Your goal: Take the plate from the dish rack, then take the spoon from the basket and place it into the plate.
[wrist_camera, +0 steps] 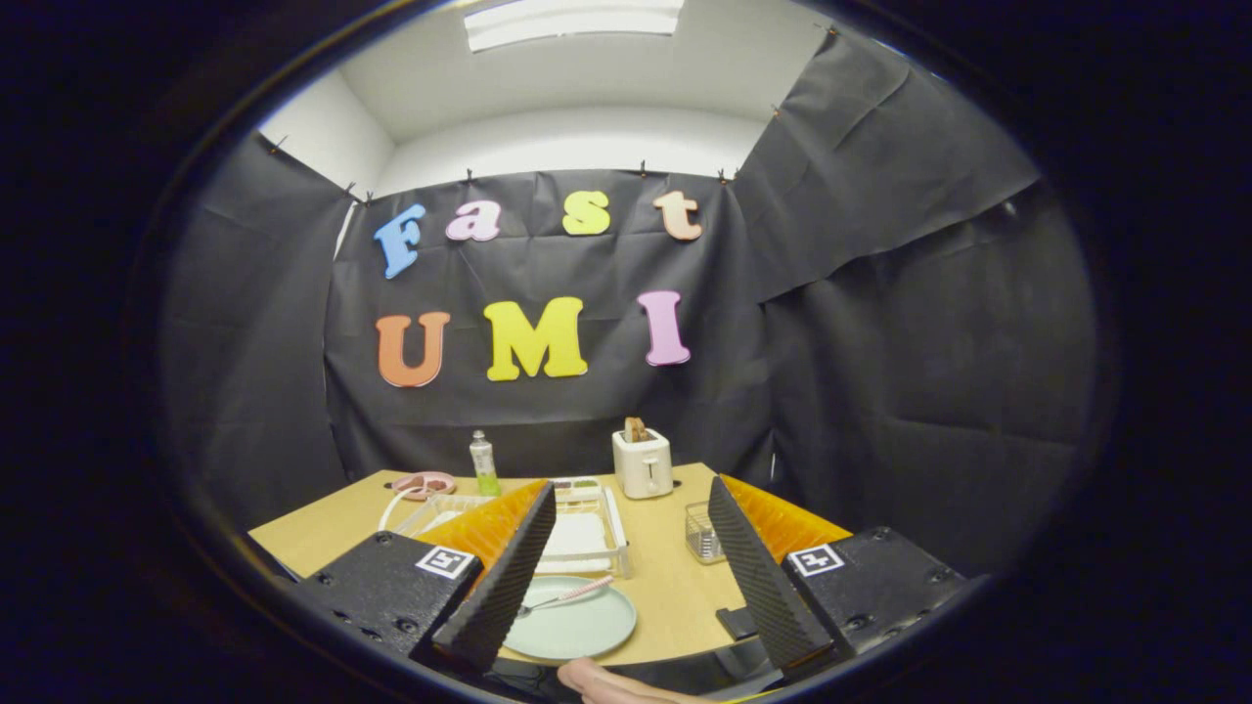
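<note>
A pale green plate (577, 624) lies flat on the wooden table (675, 577) near its front edge, between my fingers and closer to the left one. A spoon (567, 595) with a pink handle rests across the plate, its bowl hidden behind my left finger. My gripper (631, 645) hangs above the table, open, with nothing between its fingers. The white dish rack (587, 533) stands just beyond the plate. A small wire basket (702, 535) sits on the table beside my right finger.
A white toaster (643, 462) with bread in it stands at the back of the table. A green bottle (482, 465) and a pink dish (423, 483) stand at the back left. A person's hand (611, 684) shows below the table's front edge.
</note>
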`<state>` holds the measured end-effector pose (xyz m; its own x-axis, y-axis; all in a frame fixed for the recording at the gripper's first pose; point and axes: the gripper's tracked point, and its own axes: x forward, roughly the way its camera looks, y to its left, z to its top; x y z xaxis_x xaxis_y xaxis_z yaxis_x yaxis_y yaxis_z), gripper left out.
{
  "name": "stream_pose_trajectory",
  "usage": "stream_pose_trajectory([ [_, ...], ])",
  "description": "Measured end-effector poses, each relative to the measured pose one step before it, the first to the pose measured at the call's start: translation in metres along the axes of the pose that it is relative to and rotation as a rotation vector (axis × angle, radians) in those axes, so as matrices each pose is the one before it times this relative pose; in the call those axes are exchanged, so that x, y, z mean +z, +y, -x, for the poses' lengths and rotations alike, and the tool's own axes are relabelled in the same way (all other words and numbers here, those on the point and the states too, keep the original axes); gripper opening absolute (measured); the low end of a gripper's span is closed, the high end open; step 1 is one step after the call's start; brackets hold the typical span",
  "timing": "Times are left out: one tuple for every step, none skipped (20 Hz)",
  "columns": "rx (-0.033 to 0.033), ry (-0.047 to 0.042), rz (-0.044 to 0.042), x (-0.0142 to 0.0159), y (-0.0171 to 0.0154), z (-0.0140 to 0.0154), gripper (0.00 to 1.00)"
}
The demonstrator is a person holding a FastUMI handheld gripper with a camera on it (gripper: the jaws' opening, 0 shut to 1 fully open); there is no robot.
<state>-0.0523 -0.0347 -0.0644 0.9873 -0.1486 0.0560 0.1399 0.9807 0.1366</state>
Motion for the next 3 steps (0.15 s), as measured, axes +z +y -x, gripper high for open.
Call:
stream_pose_trajectory([
  [0.00139,0.00232,0.00166,0.00040,0.00035,0.00019,1.00],
  [0.00045,0.00123,0.00178,-0.00127,0.00031,0.00020,1.00],
  [-0.00073,0.00083,0.00200,-0.00029,0.00022,-0.00014,1.00],
])
